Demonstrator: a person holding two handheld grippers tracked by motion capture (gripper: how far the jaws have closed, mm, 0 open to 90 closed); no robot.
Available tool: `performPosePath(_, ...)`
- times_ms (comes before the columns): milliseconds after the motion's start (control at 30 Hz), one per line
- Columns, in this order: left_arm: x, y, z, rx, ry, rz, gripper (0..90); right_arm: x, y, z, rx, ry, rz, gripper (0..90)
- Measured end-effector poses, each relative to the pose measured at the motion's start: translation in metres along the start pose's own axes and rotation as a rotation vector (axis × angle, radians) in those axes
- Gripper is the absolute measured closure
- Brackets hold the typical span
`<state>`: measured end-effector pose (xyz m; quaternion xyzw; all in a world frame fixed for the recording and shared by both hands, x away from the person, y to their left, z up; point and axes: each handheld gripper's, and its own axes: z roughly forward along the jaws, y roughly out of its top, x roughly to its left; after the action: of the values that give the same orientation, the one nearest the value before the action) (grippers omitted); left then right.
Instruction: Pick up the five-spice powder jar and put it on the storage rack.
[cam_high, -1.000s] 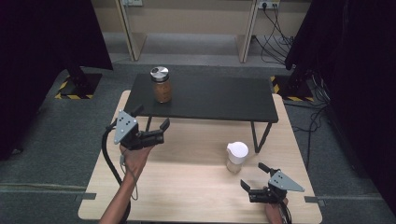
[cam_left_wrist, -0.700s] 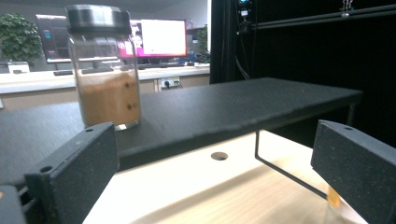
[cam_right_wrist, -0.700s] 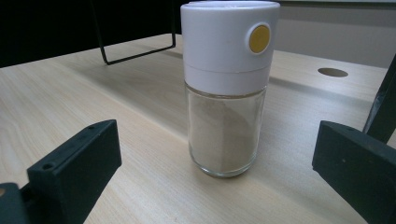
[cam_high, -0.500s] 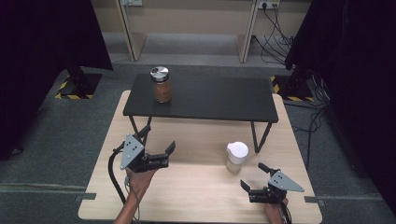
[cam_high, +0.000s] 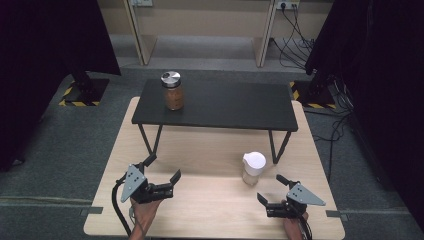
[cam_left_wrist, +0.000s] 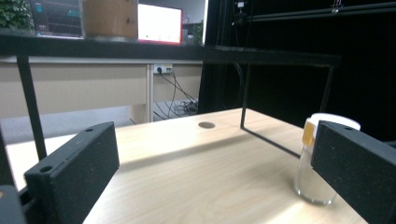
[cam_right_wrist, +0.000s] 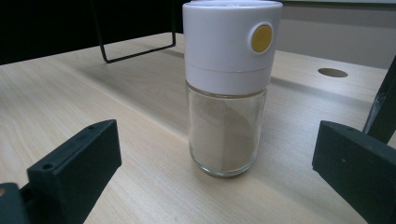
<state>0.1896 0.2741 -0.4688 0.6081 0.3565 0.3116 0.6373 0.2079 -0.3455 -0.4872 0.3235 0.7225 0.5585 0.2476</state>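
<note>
The white-capped shaker (cam_high: 253, 168) stood upright on the surface (cam_high: 210, 150). Right tool (cam_high: 273, 191), jaws apart, waited just beside it; left tool (cam_high: 162, 171), also apart, farther off.

We see even overhead light on the pale wooden tabletop (cam_high: 210, 150), with soft shadows under the low black metal shelf (cam_high: 215, 105). Dark curtains swallow the edges. Both gripper views look soft; the clear glass shaker with a white cap (cam_right_wrist: 228, 88) stays fairly sharp, casting a faint shadow.
</note>
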Motion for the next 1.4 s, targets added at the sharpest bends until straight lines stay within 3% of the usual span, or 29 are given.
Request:
performPosePath(167,0.000,-0.017,-0.001,0.038,-0.004,0.043,0.0,0.000,0.000,0.000,0.000,0.000,-0.001,1.1)
performPosePath(500,0.000,-0.041,-0.002,0.071,-0.004,0.018,0.0,0.000,0.000,0.000,0.001,-0.002,-0.001,1.1)
performPosePath(600,-0.003,-0.043,-0.003,0.080,0.000,0.000,0.0,0.000,0.000,0.000,0.002,-0.002,-0.002,1.1)
performPosePath(733,-0.005,-0.046,-0.005,0.093,0.006,0.004,0.3,0.000,0.000,0.000,0.001,-0.001,-0.001,1.1)
performPosePath(867,-0.003,-0.050,-0.009,0.096,0.027,-0.026,0.1,0.000,0.000,0.000,0.002,0.002,-0.003,1.1)
performPosePath(1000,-0.001,-0.053,-0.011,0.098,0.037,-0.028,0.2,0.000,0.000,0.000,0.001,0.003,-0.002,1.1)
performPosePath(1400,0.002,-0.055,-0.011,0.103,0.022,-0.046,0.1,-0.003,-0.001,0.000,-0.003,0.010,0.008,1.1)
